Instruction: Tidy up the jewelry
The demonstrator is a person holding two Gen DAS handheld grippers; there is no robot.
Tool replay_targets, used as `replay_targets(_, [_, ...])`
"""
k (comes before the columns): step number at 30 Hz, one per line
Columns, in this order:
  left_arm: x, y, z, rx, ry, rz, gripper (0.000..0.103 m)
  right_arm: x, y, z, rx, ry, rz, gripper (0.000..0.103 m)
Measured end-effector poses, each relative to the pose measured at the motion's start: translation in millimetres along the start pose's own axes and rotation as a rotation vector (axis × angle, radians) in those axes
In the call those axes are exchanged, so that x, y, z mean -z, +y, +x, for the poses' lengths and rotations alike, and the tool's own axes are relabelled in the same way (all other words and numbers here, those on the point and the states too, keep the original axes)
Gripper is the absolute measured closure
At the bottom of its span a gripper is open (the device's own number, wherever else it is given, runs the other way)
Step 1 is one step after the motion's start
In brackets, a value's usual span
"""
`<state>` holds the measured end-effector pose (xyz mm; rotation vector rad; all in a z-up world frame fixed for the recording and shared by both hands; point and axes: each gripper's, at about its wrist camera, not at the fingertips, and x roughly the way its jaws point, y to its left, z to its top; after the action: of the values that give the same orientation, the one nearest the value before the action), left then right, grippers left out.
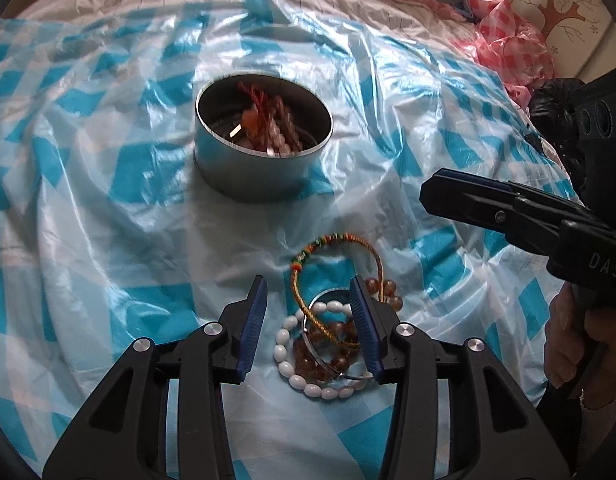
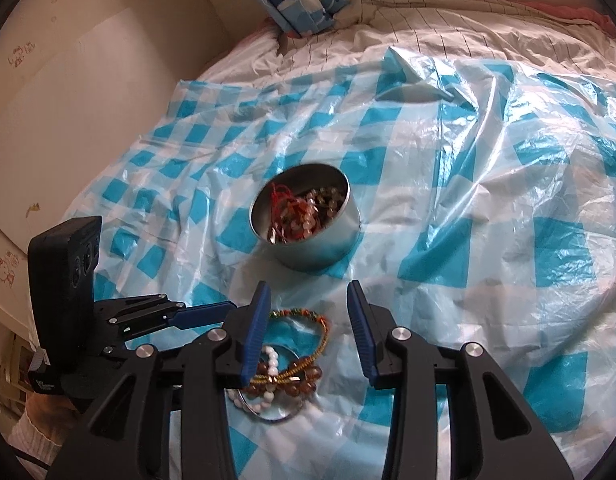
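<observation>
Jewelry lies in a small tangled pile on the blue-and-white checked plastic sheet point(image 1: 108, 208): a white bead bracelet point(image 1: 292, 360), an amber bead bracelet point(image 1: 308, 354), a braided multicolored cord bangle point(image 1: 331, 240) and a thin metal ring point(image 2: 268, 418). The left gripper point(image 1: 309, 316) is spread wide with the pile between and just ahead of its blue fingers, the right-hand finger lying over the beads. The right gripper point(image 2: 308, 316) is also wide apart, holding nothing, the pile just inside its left-hand finger. Farther ahead of both stands a round metal tin point(image 1: 248, 176), open, holding red cord and more beads.
</observation>
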<state>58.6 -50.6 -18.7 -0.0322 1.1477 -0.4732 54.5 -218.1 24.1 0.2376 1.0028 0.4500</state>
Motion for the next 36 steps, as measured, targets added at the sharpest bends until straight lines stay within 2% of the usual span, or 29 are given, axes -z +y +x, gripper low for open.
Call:
replay_targets(8, [3, -1, 11, 0.010, 0.033, -0.016, 0.063, 9, -5, 6, 0.019, 0.063, -0.018, 0.063])
replay_targets(13, [2, 4, 14, 0.039, 0.025, -0.059, 0.063, 13, -4, 10, 0.025, 0.090, -0.032, 0.063])
replay_targets(14, [2, 5, 15, 0.044, 0.021, -0.068, 0.065, 14, -4, 11, 0.027, 0.097, -0.036, 0.063])
replay_targets(15, [1, 6, 16, 0.048, 0.020, -0.075, 0.072, 15, -3, 11, 0.025, 0.102, -0.039, 0.063])
replay_targets(19, [0, 9, 17, 0.057, 0.017, -0.089, 0.079, 17, -2, 14, 0.025, 0.123, -0.047, 0.063])
replay_targets(23, [-1, 7, 15, 0.068, 0.008, -0.088, 0.089, 20, 0, 17, 0.027, 0.141, -0.058, 0.059])
replay_targets(27, [-4, 6, 6, 0.078, -0.024, -0.079, 0.099, 23, 2, 20, 0.023, 0.161, -0.070, 0.059])
replay_targets(32, [-10, 6, -11, 0.097, -0.087, -0.076, 0.100, 28, 9, 29, 0.006, 0.207, -0.106, 0.057])
replay_targets(36, [-15, 9, -29, 0.117, -0.167, -0.087, 0.100, 34, 20, 36, -0.020, 0.236, -0.149, 0.055])
